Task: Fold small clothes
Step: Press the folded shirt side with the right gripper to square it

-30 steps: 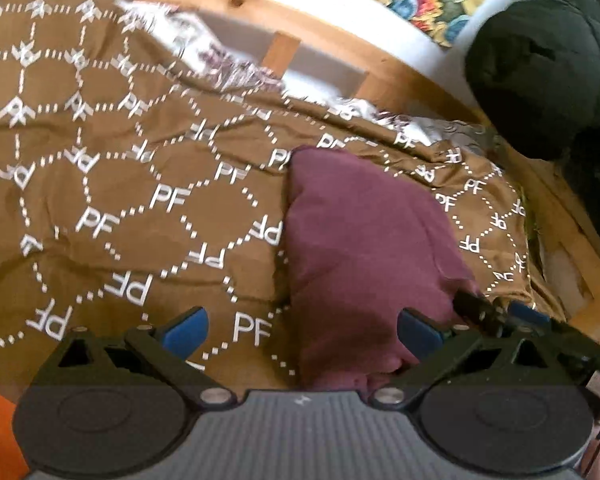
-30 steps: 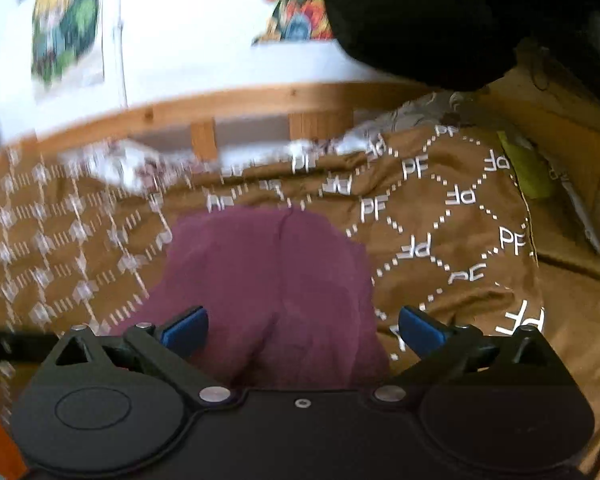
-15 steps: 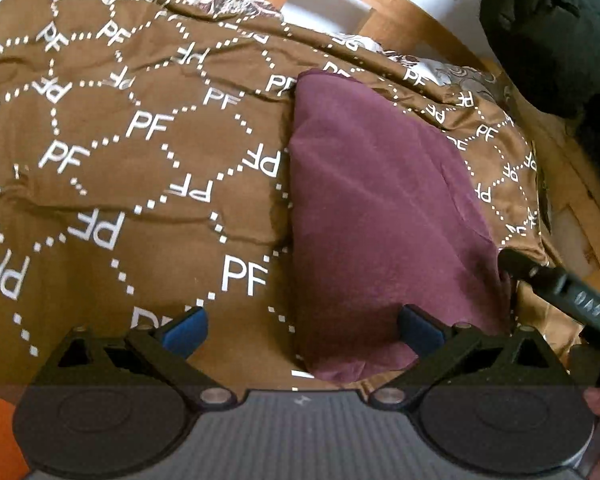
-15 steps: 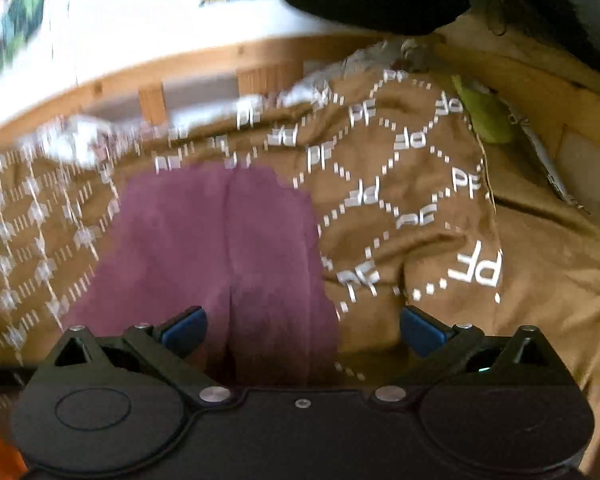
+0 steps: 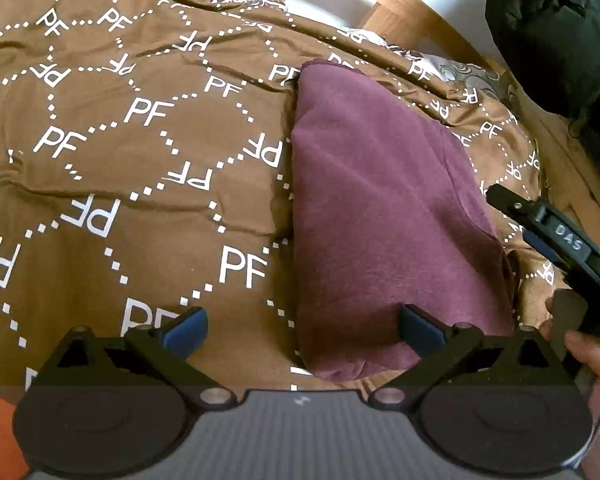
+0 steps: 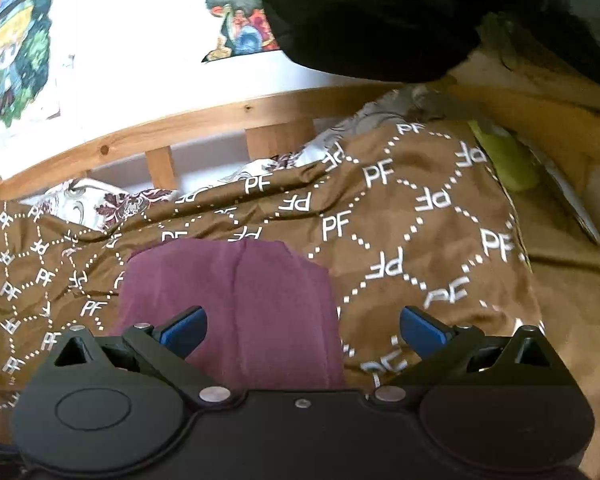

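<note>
Garment lies folded on bedspread between 2 wide-spread hand-held grippers, left, right.

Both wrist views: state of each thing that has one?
Maroon fabric garment: folded into a narrow strip, lying flat, ungripped.
Brown patterned bedspread: spread out, lightly wrinkled.
Left gripper: open, low over the garment's near edge, holding nothing.
Right gripper: open, holding nothing.
Bulky black fabric bundle: heaped at the bed's corner.
</note>
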`<state>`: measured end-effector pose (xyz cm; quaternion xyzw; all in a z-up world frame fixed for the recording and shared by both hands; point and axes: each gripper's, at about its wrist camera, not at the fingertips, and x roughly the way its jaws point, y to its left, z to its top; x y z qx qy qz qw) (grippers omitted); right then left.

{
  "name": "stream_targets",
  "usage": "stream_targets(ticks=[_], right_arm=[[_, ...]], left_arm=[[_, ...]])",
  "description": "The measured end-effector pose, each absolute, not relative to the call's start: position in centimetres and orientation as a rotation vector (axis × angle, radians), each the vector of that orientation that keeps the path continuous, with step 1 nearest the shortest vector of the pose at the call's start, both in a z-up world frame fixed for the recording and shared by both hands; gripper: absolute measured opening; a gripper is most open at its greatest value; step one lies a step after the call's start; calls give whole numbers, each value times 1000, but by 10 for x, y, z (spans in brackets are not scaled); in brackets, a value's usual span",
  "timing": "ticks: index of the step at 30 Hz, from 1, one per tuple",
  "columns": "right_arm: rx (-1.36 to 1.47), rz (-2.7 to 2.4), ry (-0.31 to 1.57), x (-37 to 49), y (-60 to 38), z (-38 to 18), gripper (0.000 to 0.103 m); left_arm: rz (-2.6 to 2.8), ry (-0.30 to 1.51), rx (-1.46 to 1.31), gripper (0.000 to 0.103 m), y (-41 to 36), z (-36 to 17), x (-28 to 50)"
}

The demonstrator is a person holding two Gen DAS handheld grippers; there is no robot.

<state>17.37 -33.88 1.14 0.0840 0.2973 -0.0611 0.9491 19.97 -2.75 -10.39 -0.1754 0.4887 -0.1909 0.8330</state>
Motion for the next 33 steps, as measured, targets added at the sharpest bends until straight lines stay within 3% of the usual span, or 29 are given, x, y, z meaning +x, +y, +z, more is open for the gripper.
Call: stream_targets(ticks=[4, 8, 11, 21, 26, 33], right_arm=[[161, -122, 619, 182, -342, 2, 102], [223, -150, 648, 186, -352, -5, 95], [225, -191, 666, 184, -354, -7, 84], [144, -117, 683, 181, -333, -4, 30], [104, -110, 672, 180, -328, -1, 11], [13, -164, 573, 175, -324, 10, 5]], left_arm=[[-403, 1039, -374, 103, -29, -105, 200], [-402, 1032, -354, 103, -31, -105, 199], [-402, 1026, -338, 103, -34, -106, 199], [-405, 1020, -319, 103, -36, -107, 198], [-406, 1016, -308, 103, -38, -107, 199], [-422, 1006, -274, 103, -44, -106, 197]])
